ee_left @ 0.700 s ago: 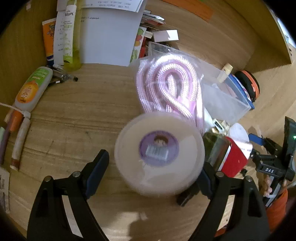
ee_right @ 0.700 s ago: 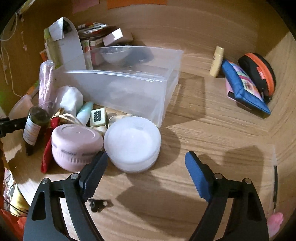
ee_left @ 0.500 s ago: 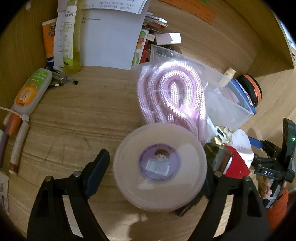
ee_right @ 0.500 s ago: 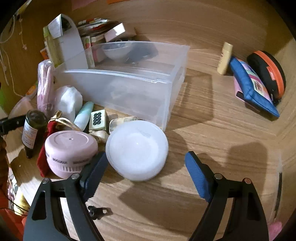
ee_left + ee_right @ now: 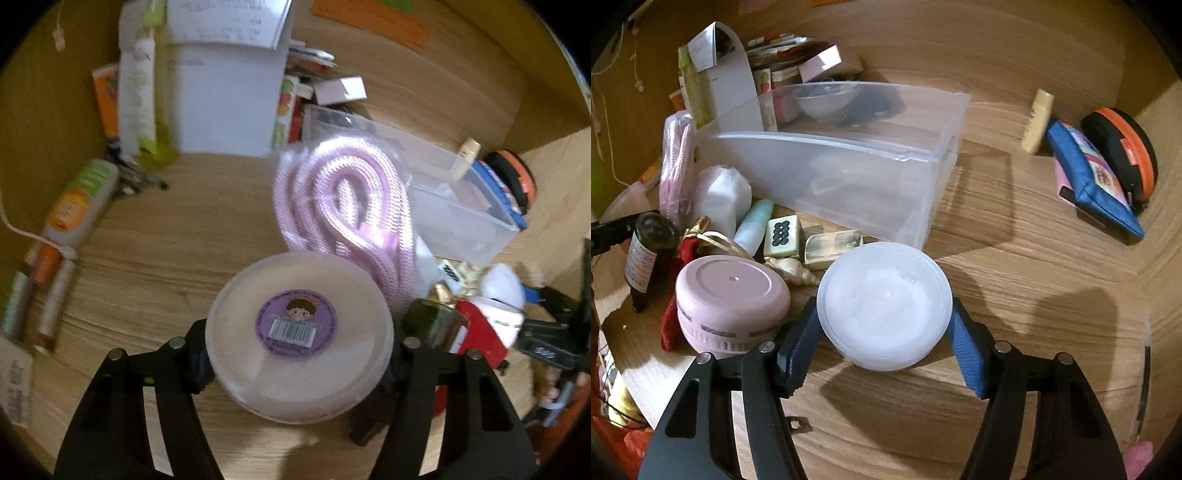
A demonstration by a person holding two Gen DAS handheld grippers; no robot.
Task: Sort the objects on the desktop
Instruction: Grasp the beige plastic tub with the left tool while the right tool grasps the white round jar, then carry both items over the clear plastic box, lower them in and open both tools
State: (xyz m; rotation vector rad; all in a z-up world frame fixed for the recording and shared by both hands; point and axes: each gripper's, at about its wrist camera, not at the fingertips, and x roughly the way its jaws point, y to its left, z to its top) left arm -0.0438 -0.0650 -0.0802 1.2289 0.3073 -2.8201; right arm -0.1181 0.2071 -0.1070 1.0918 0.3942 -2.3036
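Clear bin (image 5: pixel 849 173) mid-surface holds a bowl (image 5: pixel 822 101); other contents are blurred. Left claw (image 5: pixel 299 354) clamps a stickered tub (image 5: pixel 299 336), hiding its pads. Right claw (image 5: pixel 884 332) clamps a white tub (image 5: pixel 884 299) near the bin's corner.

In the left wrist view the round tub (image 5: pixel 298 336) covers both fingertips of the left gripper (image 5: pixel 299 363), so contact cannot be confirmed. The papers (image 5: pixel 225 44) at twelve o'clock and the tubes (image 5: pixel 48 295) at nine o'clock are motion-blurred, their print unreadable. In the right wrist view the white container (image 5: pixel 884 306) hides the tips of the right gripper (image 5: pixel 884 338); a pink object (image 5: pixel 1139 456) at five o'clock is cut off by the edge.
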